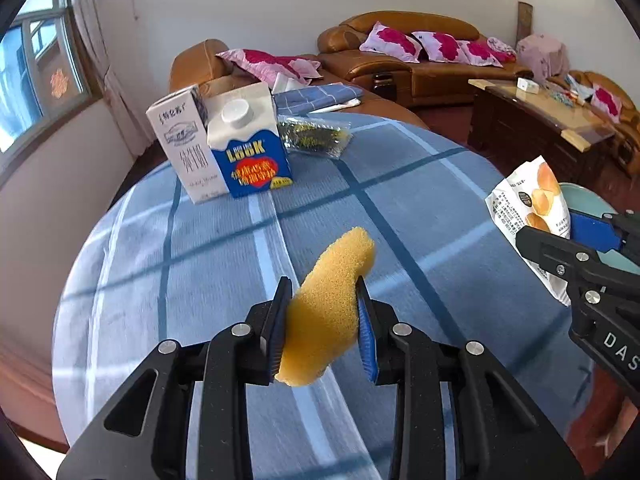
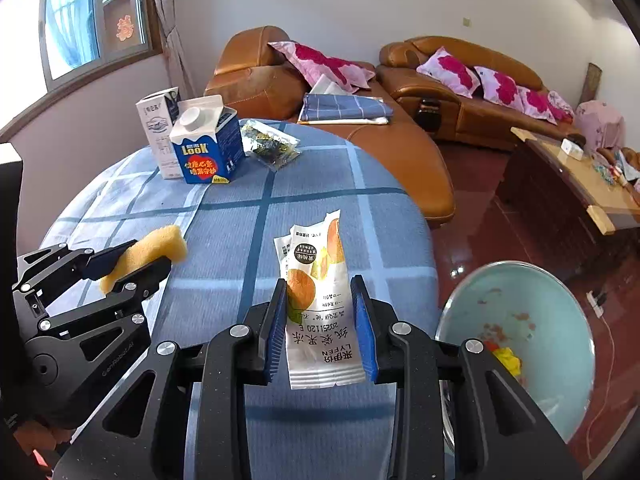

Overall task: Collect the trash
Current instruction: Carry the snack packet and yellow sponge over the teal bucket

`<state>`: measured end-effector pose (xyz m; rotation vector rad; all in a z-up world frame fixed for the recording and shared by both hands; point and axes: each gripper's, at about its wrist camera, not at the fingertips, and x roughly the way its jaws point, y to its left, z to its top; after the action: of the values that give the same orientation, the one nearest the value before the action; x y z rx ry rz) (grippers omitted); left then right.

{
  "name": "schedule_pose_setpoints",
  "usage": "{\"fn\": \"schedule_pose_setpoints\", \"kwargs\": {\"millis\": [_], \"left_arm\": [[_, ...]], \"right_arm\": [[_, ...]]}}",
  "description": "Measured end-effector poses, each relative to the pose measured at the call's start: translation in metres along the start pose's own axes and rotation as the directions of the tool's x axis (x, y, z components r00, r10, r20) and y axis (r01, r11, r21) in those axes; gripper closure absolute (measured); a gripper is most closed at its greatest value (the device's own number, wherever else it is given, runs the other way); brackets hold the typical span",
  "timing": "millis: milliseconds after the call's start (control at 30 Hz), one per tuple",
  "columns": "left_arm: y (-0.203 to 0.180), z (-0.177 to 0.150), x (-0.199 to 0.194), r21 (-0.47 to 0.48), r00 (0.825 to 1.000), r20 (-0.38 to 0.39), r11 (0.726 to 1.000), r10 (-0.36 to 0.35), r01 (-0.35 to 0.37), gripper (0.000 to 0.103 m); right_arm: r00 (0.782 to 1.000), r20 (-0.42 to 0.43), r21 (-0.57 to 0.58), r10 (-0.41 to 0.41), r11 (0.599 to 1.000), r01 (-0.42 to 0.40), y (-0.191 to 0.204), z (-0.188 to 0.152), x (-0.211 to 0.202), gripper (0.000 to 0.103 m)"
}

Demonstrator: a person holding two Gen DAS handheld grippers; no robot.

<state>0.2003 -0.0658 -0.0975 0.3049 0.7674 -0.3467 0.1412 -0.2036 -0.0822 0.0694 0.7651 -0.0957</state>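
Observation:
My left gripper [image 1: 324, 284] is shut on a yellow sponge [image 1: 328, 312], which it holds above the blue checked tablecloth [image 1: 192, 280]. My right gripper [image 2: 320, 284] is shut on a white snack wrapper [image 2: 316, 312] printed with buns, held upright over the table's right side. Each view shows the other hand: the right gripper [image 1: 552, 228] with the wrapper [image 1: 528, 196] at the right edge, and the left gripper [image 2: 150, 254] with the sponge [image 2: 160, 244] at the left. A pale green bin [image 2: 540, 292] holding some scraps stands on the floor, low and to the right of the table.
At the table's far side stand a white milk carton [image 1: 180, 148] and a blue carton with a white cap [image 1: 252, 152], with a clear packet of dark seaweed [image 1: 314, 136] beside them. Brown leather sofas [image 2: 400, 152] and a wooden coffee table [image 2: 568, 188] lie beyond.

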Motion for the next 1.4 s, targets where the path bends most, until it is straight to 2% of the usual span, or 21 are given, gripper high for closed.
{"fn": "schedule_pose_setpoints", "kwargs": {"millis": [233,667,967,1167,1400], "left_arm": [[-0.023,-0.011,-0.02,-0.022,1.0,0.007,1.0,-0.006,0.006,0.072],[-0.074,-0.032,-0.061,0.002,0.999,0.05,1.0,-0.019,0.019,0.072],[-0.108,-0.037,-0.086,0.026,0.994,0.09,0.998,-0.057,0.055,0.072],[-0.126,-0.037,-0.098,0.046,0.99,0.124,0.997,-0.069,0.064,0.072],[-0.134,-0.033,-0.099,0.042,0.989,0.128,0.997,-0.073,0.068,0.072]], "right_arm": [[0.999,0.028,0.013,-0.022,1.0,0.021,-0.013,-0.017,-0.029,0.071],[0.989,0.091,0.042,-0.118,0.992,0.115,-0.046,-0.051,-0.077,0.071],[0.98,0.118,0.097,-0.162,0.984,0.151,-0.073,-0.071,-0.102,0.071],[0.972,0.14,0.112,-0.188,0.978,0.174,-0.084,-0.078,-0.114,0.071],[0.969,0.145,0.132,-0.198,0.975,0.179,-0.098,-0.082,-0.115,0.071]]}}
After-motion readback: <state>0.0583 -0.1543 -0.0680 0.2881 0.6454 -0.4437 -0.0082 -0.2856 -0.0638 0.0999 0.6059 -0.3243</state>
